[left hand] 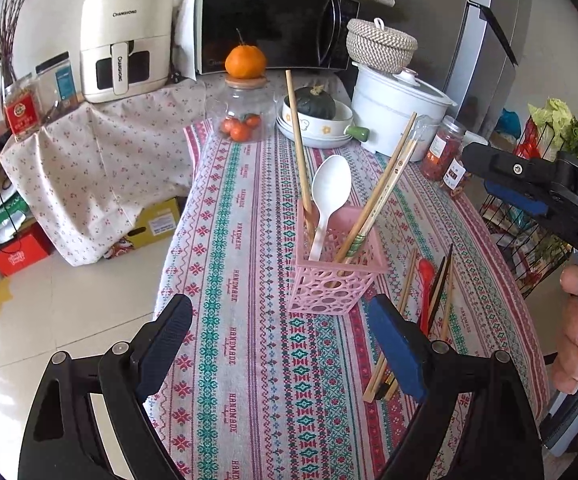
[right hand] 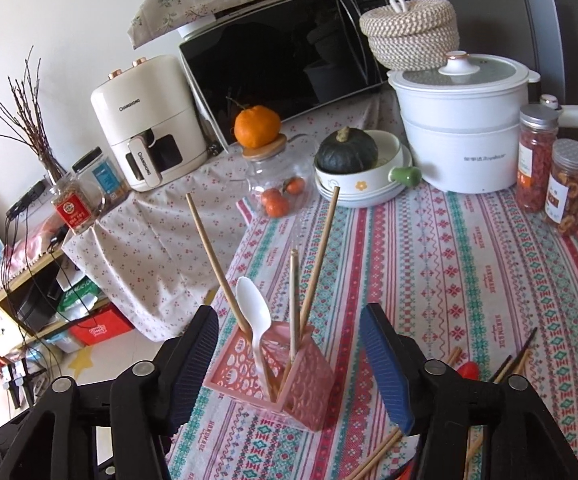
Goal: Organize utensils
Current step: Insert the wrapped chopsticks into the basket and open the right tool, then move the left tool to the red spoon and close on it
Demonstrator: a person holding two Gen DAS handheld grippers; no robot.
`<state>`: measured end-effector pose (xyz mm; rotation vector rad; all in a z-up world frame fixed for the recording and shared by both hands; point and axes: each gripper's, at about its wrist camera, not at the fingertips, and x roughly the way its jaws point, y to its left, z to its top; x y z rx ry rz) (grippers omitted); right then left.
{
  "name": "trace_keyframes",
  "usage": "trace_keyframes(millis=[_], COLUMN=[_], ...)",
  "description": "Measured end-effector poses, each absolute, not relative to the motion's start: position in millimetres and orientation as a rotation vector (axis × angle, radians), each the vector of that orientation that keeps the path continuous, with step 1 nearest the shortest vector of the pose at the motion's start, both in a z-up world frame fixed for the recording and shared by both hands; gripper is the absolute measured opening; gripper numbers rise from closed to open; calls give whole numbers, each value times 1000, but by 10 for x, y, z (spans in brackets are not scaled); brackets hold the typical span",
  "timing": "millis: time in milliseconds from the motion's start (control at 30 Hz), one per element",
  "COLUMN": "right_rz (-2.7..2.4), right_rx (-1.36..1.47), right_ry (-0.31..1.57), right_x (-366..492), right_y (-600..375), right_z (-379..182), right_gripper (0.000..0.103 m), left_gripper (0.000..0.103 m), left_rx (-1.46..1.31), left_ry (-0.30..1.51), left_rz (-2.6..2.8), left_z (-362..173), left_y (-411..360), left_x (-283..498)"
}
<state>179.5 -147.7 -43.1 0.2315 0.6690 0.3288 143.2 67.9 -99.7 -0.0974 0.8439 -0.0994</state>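
Observation:
A pink openwork utensil holder [left hand: 335, 276] stands on the patterned tablecloth [left hand: 249, 360]; it also shows in the right wrist view [right hand: 289, 380]. It holds a white spoon [left hand: 329, 192] and several wooden chopsticks [left hand: 385, 192]. More chopsticks [left hand: 405, 300] and a red spoon [left hand: 425, 280] lie on the cloth right of the holder. My left gripper [left hand: 285, 344] is open and empty, in front of the holder. My right gripper [right hand: 289, 364] is open and empty, its fingers either side of the holder from above. Loose chopsticks [right hand: 377, 456] and the red spoon [right hand: 469, 370] lie by its right finger.
At the table's far end stand a glass jar [left hand: 245, 114] with an orange on its lid, a bowl with a dark squash [left hand: 313, 110], a white pot [left hand: 397, 108], and spice jars [right hand: 537, 156]. A microwave [left hand: 273, 20] and air fryer [left hand: 125, 40] are behind. A wire rack [left hand: 529, 232] stands right.

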Motion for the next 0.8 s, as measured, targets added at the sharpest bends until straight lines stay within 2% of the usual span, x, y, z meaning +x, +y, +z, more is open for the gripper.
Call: trace_keyframes(millis=[33,367,567,800], right_rz=[318,195,110,-6], right_rx=[230,175,149,120], right_ry=[670,751,863,980], right_x=[1787,1746,1762,1773], right_y=[-1527,-1993,-2250,-2588], right_z=[-436,-647,-859,-1085], right_gripper=[81,96,101,102], left_gripper=[91,91,91,91], left_rx=[-100,-78,-50,20], left_ry=[844,858,876,950], left_rz=[-103,-144,-179,-247], left_z=[-994,-1014,-1040,-1126], left_y=[666,390,117,-298], left_x=[1430,1460,1493,1583])
